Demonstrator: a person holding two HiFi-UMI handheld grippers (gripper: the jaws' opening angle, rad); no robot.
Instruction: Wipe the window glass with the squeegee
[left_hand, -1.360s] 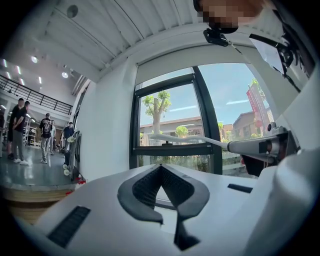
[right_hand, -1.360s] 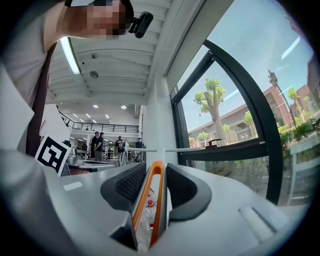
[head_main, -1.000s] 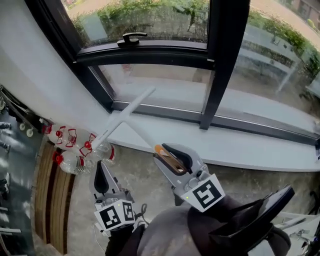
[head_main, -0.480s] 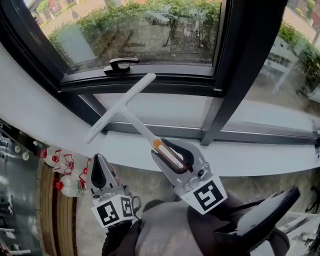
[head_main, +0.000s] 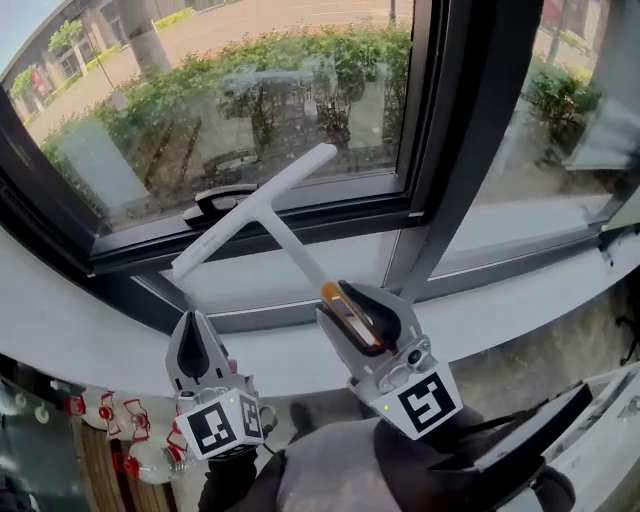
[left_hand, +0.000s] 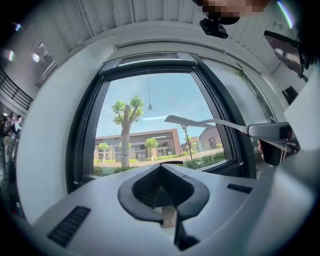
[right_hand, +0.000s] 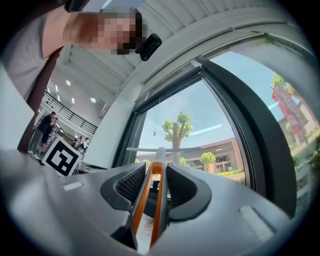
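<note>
Nearest to me, my left gripper (head_main: 192, 350) hung low on the left, its jaws together and nothing between them, its marker cube turned up toward the head camera. Red-capped plastic bottles (head_main: 120, 430) lay on the floor just left of it. To its right and slightly farther off, my right gripper (head_main: 358, 312) was clamped on the orange-and-grey handle of the squeegee (head_main: 258, 205), the grip running straight down the gap between the two pads. From those jaws the white shaft rose up and to the left, away from me, over the white sill (head_main: 90, 330), ending in a long white blade set crosswise like the top of a T. The blade slanted, its left end lower and over the dark lower rail, its right end higher and in front of the window glass (head_main: 300, 90). I could not tell from any view whether the blade touched the pane. The black window handle (head_main: 218, 200) showed just behind the blade's left half. A thick dark mullion (head_main: 450, 130) stood to the right. Beyond the glass lay hedges and a paved road in sunlight.
</note>
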